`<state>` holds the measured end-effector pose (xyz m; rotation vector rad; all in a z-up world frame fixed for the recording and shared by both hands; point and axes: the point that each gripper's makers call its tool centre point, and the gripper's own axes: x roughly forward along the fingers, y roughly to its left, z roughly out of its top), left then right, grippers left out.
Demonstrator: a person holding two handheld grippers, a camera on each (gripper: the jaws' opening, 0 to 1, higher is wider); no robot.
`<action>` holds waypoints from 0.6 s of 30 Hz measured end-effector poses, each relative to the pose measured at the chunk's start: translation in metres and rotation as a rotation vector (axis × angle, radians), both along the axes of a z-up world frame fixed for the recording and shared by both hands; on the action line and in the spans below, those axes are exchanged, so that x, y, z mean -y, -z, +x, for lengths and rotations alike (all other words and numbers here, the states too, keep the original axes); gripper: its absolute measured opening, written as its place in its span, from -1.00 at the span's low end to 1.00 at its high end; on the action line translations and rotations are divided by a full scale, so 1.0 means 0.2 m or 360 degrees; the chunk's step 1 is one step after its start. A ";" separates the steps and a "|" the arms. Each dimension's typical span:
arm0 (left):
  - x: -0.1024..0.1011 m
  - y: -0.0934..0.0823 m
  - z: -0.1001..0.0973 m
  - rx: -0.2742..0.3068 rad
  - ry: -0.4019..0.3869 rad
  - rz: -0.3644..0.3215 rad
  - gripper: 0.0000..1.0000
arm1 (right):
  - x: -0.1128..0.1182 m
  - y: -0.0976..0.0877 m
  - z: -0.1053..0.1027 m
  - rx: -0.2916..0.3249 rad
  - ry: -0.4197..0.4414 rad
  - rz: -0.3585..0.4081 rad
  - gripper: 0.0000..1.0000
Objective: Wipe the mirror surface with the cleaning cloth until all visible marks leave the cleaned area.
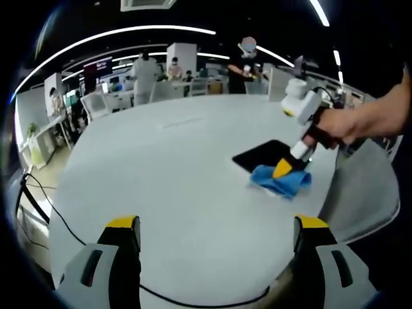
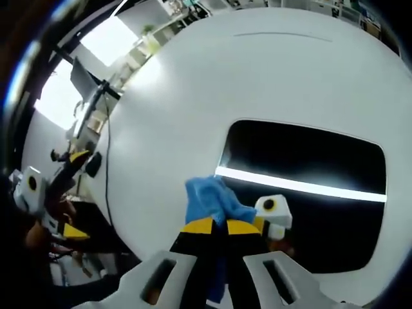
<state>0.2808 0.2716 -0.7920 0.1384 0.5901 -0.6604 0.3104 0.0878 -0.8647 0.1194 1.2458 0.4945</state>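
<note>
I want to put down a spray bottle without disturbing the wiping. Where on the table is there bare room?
The wide white table between the left claw and the mirror is bare, also beyond the mirror's far edge. Crowded: the mirror's near corner, where the right claw presses the blue cloth.

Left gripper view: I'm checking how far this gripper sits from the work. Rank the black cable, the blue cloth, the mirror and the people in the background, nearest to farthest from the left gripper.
1. Black cable: on the table, by the left gripper.
2. Blue cloth: ahead to the right, pinched in the right gripper.
3. Mirror: just beyond the cloth.
4. People: past the table's far edge.
</note>
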 end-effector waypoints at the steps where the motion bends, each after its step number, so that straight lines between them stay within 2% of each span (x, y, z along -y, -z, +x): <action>1: 0.00 0.00 0.00 -0.0001 0.0002 0.0002 0.99 | 0.00 0.00 0.00 0.0000 -0.0001 -0.0002 -1.00; 18: -0.03 0.03 -0.01 -0.0027 -0.0004 0.0010 0.99 | 0.00 0.00 0.13 0.0023 0.0001 -0.0029 -1.00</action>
